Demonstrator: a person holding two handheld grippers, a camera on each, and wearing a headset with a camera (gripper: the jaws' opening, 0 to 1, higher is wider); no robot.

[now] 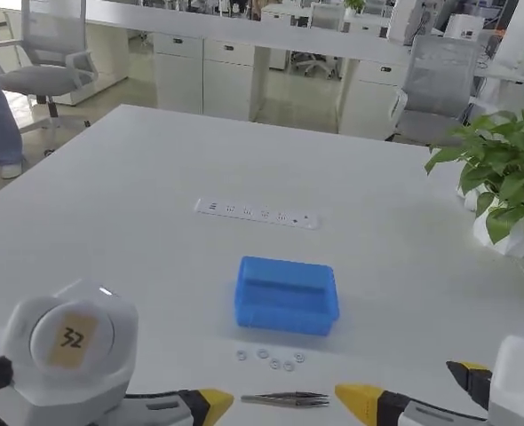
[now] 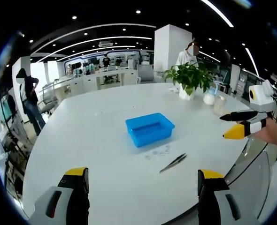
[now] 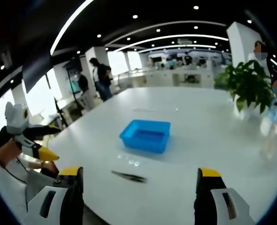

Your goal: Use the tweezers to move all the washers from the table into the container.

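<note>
A blue container (image 1: 286, 295) (image 2: 149, 128) (image 3: 145, 135) sits on the white table. Several small washers (image 1: 270, 358) (image 2: 158, 153) (image 3: 128, 160) lie just in front of it. The metal tweezers (image 1: 285, 399) (image 2: 173, 162) (image 3: 128, 176) lie flat on the table nearer than the washers. My left gripper (image 1: 207, 401) (image 2: 141, 187) is open at the near left, its yellow tip close beside the tweezers. My right gripper (image 1: 408, 389) (image 3: 136, 185) is open at the near right. Nothing is held.
A white power strip (image 1: 256, 214) lies beyond the container. A potted plant (image 1: 502, 177) (image 2: 189, 79) (image 3: 245, 84) stands at the table's right edge. Office chairs (image 1: 44, 53) and desks are behind the table, with a person (image 2: 29, 101) off to the left.
</note>
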